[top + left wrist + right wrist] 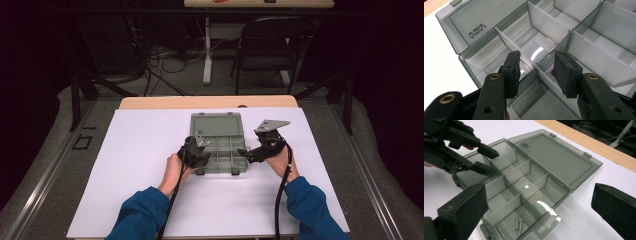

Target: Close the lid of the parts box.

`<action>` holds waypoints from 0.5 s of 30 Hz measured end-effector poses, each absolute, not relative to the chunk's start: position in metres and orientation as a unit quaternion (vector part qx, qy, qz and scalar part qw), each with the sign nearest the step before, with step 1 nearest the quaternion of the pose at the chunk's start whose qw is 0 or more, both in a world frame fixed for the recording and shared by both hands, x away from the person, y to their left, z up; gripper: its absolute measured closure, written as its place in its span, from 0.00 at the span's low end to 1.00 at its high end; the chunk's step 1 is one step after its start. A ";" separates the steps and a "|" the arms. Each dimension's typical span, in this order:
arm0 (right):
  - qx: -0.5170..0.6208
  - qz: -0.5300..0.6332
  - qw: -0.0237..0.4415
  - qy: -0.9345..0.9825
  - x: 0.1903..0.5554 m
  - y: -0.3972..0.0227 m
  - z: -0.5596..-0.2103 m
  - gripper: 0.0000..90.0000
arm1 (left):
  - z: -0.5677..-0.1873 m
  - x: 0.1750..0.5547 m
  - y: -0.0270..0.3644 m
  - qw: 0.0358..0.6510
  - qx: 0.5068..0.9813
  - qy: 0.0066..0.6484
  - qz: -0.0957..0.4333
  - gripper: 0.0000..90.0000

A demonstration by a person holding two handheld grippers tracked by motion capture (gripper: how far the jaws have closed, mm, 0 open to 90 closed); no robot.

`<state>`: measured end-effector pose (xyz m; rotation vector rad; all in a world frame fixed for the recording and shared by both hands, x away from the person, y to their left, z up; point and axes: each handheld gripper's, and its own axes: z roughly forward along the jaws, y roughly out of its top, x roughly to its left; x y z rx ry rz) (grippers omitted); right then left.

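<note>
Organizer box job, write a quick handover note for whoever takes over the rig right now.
Left tool: jaws part open, reaching into the box at its left end, astride a divider; no clear grip.
Right tool: open, holding nothing, at the box's right end.
Box: on the white sheet, lid laid flat open.
Screws: three in the right-end compartment.
Other visible compartments look empty.
Left: whatever the left tool is doing at the divider, then closing the lid.

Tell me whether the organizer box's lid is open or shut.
Open. The lid of the organizer box lies flat back on the table, leaving the compartments uncovered.
</note>
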<state>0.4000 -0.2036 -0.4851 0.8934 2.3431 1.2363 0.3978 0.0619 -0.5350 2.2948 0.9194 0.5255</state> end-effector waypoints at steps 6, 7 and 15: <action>0.318 0.434 0.166 0.826 0.415 -0.205 -0.482 0.00 | -0.535 0.398 0.062 0.302 0.866 0.347 0.198 0.63; 0.319 0.435 0.164 0.826 0.417 -0.205 -0.481 0.00 | -0.535 0.398 0.062 0.302 0.865 0.347 0.198 0.63; 0.317 0.421 0.161 0.834 0.433 -0.200 -0.476 0.00 | -0.535 0.398 0.062 0.300 0.866 0.347 0.199 0.63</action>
